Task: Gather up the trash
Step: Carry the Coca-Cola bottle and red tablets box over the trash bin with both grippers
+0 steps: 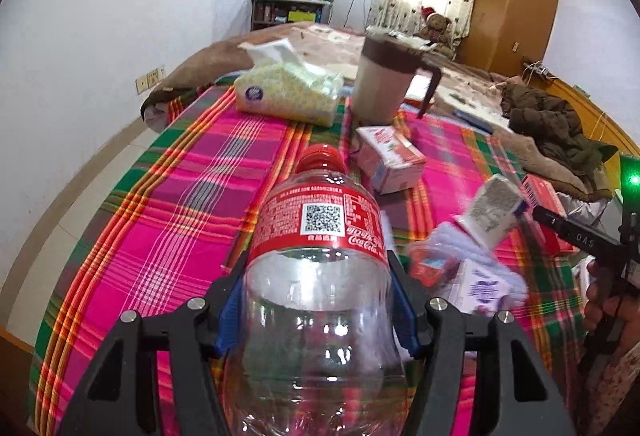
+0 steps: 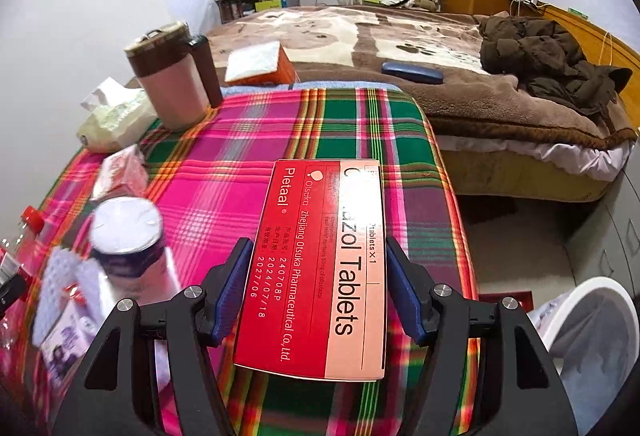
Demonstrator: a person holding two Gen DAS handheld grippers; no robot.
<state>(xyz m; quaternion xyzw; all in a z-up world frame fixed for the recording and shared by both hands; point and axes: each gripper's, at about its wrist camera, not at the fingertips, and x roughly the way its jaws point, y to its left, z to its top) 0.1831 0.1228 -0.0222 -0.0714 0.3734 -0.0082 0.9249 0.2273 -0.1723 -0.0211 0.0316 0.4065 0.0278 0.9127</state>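
My left gripper (image 1: 318,296) is shut on an empty clear Coca-Cola bottle (image 1: 320,236) with a red cap, held above the plaid tablecloth (image 1: 180,196). My right gripper (image 2: 318,288) is shut on a red and pink tablet box (image 2: 316,268), held above the same cloth (image 2: 240,164); this box and gripper also show at the right edge of the left wrist view (image 1: 544,196). Loose trash lies on the cloth: a pink carton (image 1: 390,158), a white cup with a foil lid (image 2: 128,236), a purple-printed small box (image 1: 480,286).
A tissue pack (image 1: 286,92) and a lidded mug (image 1: 386,80) stand at the table's far end. A bed with a brown blanket (image 2: 360,32) and a dark jacket (image 2: 540,56) lies beyond. A white bin with a liner bag (image 2: 592,340) stands on the floor at the right.
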